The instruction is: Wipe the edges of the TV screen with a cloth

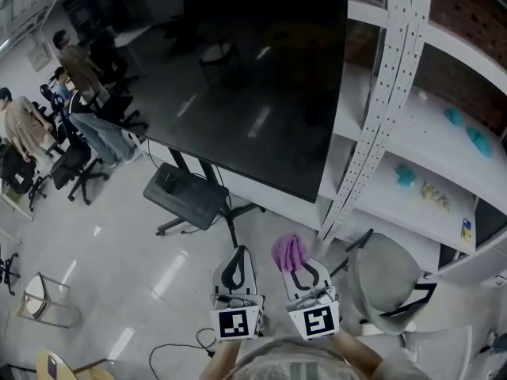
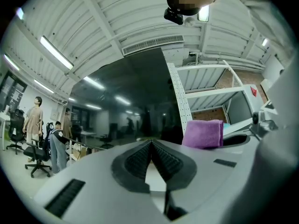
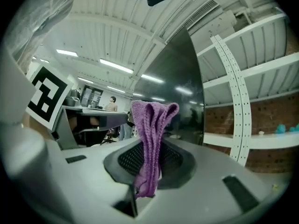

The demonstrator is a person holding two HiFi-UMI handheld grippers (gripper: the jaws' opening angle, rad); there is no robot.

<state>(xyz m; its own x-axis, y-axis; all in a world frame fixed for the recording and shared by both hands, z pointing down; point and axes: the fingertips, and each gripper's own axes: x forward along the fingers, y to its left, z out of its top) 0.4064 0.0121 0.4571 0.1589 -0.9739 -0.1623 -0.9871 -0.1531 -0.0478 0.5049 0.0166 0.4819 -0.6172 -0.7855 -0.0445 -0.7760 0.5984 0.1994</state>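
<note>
Right gripper (image 3: 148, 158) pinches purple cloth (image 3: 150, 139) at frame's lower centre. Left gripper (image 2: 152, 148) pressed together, empty. Only head view shows stand (image 1: 186, 196) beneath dark TV screen (image 1: 238, 77).

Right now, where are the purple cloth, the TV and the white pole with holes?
purple cloth (image 3: 150, 134): right gripper view, middle of its folds.
TV screen (image 1: 238, 77): head view, centre of the dark glass.
white perforated post (image 1: 380, 93): head view, halfway along its length.
</note>
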